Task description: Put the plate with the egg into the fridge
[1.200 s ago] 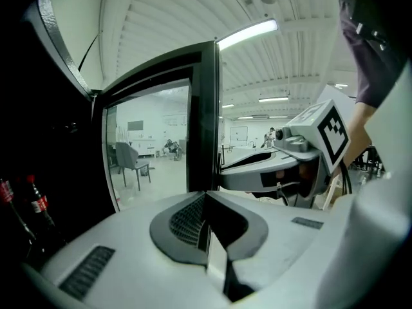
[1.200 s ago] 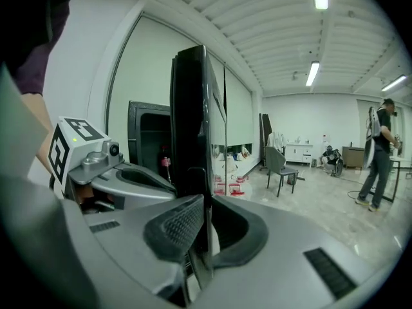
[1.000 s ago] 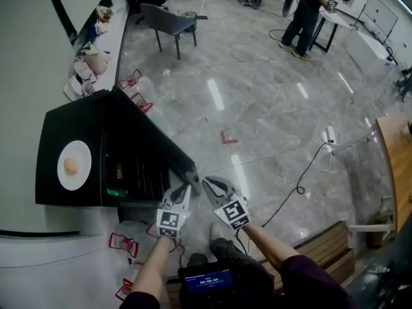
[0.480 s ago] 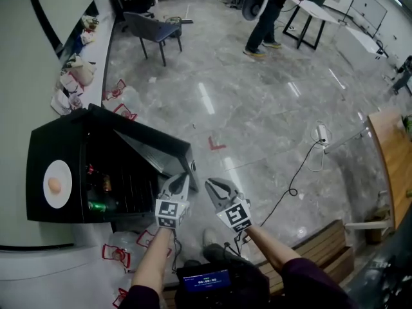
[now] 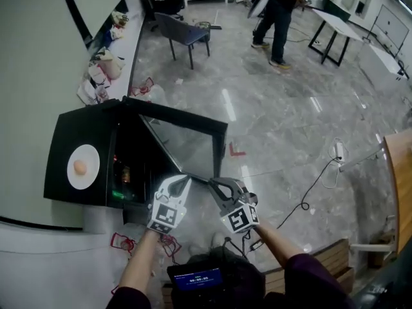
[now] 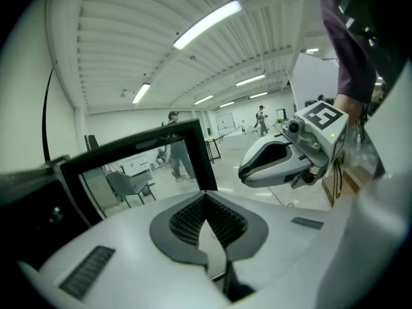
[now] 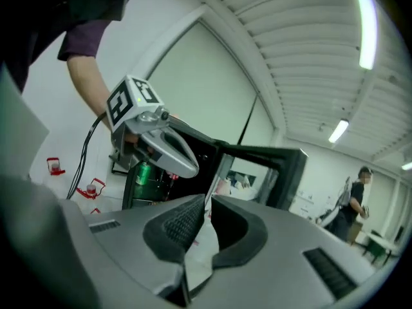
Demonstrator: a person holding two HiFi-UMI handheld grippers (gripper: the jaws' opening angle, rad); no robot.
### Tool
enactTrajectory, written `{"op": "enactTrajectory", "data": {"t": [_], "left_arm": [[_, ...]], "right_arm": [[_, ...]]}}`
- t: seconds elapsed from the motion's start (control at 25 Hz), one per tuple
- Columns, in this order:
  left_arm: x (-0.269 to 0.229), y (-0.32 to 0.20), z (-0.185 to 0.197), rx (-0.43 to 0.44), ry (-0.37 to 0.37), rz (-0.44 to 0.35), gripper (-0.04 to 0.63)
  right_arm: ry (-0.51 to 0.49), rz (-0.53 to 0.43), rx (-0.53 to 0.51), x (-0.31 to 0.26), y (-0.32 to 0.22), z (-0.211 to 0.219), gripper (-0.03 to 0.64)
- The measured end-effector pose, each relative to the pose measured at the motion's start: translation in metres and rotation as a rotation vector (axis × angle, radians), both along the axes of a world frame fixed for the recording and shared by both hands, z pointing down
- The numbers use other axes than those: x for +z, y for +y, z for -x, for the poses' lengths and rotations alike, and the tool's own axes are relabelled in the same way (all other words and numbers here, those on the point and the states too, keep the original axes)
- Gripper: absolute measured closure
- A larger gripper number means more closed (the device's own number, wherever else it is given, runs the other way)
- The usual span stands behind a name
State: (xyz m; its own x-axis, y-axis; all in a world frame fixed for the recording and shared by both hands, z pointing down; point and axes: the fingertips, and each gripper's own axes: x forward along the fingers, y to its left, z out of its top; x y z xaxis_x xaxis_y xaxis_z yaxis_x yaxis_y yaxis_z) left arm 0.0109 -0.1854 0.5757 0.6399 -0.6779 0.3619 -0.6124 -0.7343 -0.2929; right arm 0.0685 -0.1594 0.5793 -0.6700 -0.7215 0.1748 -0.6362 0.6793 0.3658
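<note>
**Item:** plate with egg, on top of the fridge, untouched.
**Door**: at the fridge front, wide open.
**Left gripper**: jaws tip to tip, empty.
**Right gripper**: jaws a narrow slit apart, empty. Both sit before the fridge, near the door's free edge.
**Handling:** pinch the plate rim and keep it level; the egg would likely roll.
**Change:** the door has swung wider and both grippers have risen.

Black glass-door fridge: the interior is mostly in shadow in the head view, and the shelf contents are too small to identify. The left tongs and right tongs cover the near edge of its open door. The top edge cuts off the dark-clothed standing person. Clutter along the wall: indistinct. The right edge cuts the pale wooden surface.
</note>
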Motion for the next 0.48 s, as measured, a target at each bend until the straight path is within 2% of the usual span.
{"op": "enactTrajectory", "data": {"t": [0.16,0.48], "left_arm": [[-0.055,0.026,0.053,-0.024,-0.133,-0.037,0.584],[-0.139,0.080,0.144,-0.108,-0.307,-0.140,0.586]], "right_arm": [[0.093,-0.179,-0.144,-0.049,0.019,0.071,0.575],[0.270,-0.479,-0.327,-0.124,0.057,0.189,0.577]]}}
